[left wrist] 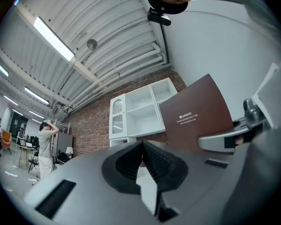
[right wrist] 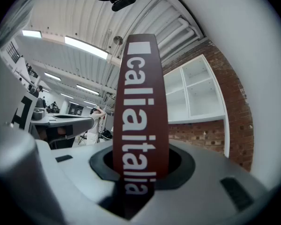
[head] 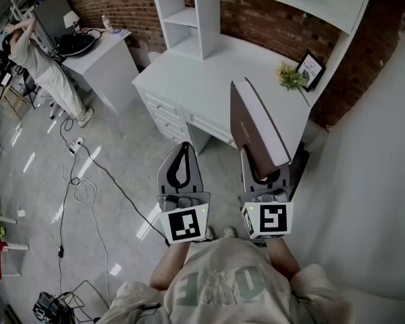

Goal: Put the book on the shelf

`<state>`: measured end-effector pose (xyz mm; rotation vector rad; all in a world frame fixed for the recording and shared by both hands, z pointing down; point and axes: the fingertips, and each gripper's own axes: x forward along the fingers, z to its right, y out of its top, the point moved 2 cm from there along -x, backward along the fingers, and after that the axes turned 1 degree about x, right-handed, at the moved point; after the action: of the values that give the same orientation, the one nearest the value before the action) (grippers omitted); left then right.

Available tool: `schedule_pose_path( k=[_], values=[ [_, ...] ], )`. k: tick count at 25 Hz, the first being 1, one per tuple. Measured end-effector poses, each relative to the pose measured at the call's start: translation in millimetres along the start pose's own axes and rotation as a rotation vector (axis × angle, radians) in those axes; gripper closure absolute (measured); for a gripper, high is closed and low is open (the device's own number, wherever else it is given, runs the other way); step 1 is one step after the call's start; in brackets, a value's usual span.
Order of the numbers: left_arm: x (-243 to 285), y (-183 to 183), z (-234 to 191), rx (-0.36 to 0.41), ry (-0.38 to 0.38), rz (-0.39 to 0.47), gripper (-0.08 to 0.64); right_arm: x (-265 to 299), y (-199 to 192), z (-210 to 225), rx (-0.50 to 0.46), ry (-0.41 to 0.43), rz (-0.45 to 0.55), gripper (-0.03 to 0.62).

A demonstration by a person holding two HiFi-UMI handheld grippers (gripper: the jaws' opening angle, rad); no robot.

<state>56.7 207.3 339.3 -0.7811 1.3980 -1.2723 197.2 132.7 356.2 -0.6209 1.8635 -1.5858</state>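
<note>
A dark brown book [head: 256, 123] with white lettering on its spine [right wrist: 139, 111] stands upright between the jaws of my right gripper [head: 264, 174], which is shut on it. The book is held in the air in front of the white desk [head: 209, 79]. The white shelf unit [head: 189, 19] with open compartments stands on the desk's far side against the brick wall. My left gripper [head: 182, 171] is beside the right one, shut with nothing in it; its pads [left wrist: 141, 161] meet. In the left gripper view the book's cover [left wrist: 196, 118] shows at right.
A small plant [head: 291, 77] and a framed picture [head: 311, 69] sit on the desk's right end. A second white desk [head: 101, 56] with a monitor stands at left, a person [head: 44, 66] beside it. Cables [head: 88, 181] lie across the floor.
</note>
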Motion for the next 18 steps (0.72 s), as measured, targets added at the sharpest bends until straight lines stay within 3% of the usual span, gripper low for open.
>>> schedule_pose_path(
  k=[10,18],
  values=[
    [-1.2,-4.7,-11.2,-0.026,-0.024,-0.003,0.546,2.8,-8.5,-13.5,0.009,-0.021,-0.028,0.44],
    [-3.3,-10.7,-46.4,-0.059,-0.036,0.0,0.546,15.0,-6.9,-25.6,0.072,-0.067,-0.022,0.44]
  ],
)
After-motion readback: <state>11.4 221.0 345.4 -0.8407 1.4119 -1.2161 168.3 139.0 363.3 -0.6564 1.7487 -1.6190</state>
